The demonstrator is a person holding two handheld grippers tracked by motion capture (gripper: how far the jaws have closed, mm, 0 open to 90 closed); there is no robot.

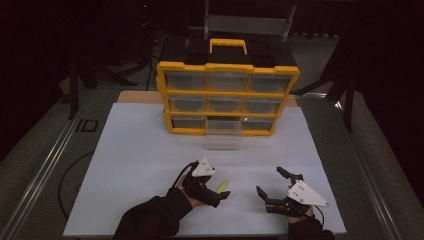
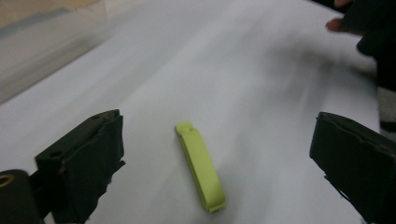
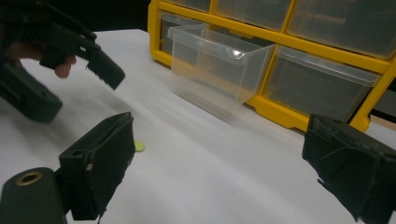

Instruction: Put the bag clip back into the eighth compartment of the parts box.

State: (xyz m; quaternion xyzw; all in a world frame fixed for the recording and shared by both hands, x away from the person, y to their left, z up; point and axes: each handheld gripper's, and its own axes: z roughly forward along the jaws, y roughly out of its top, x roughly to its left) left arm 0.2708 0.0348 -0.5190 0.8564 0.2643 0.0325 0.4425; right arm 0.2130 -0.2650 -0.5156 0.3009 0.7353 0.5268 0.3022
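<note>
A small yellow-green plastic bar (image 2: 201, 165) lies flat on the white table top (image 1: 150, 150); in the high view the bar (image 1: 223, 185) sits just right of my left gripper (image 1: 212, 192). That gripper (image 2: 219, 163) is open, its jaws wide apart on either side of the bar without touching it. My right gripper (image 1: 270, 185) is open too and holds nothing, near the front right of the table. From the right gripper view (image 3: 224, 172) one end of the bar (image 3: 139, 146) peeks out beside the left jaw.
A yellow organiser (image 1: 227, 95) with clear drawers and a black top stands at the back. Its bottom middle drawer (image 1: 223, 138) is pulled out toward me; the same drawer (image 3: 215, 70) looks empty. Dark floor and metal rails surround the table.
</note>
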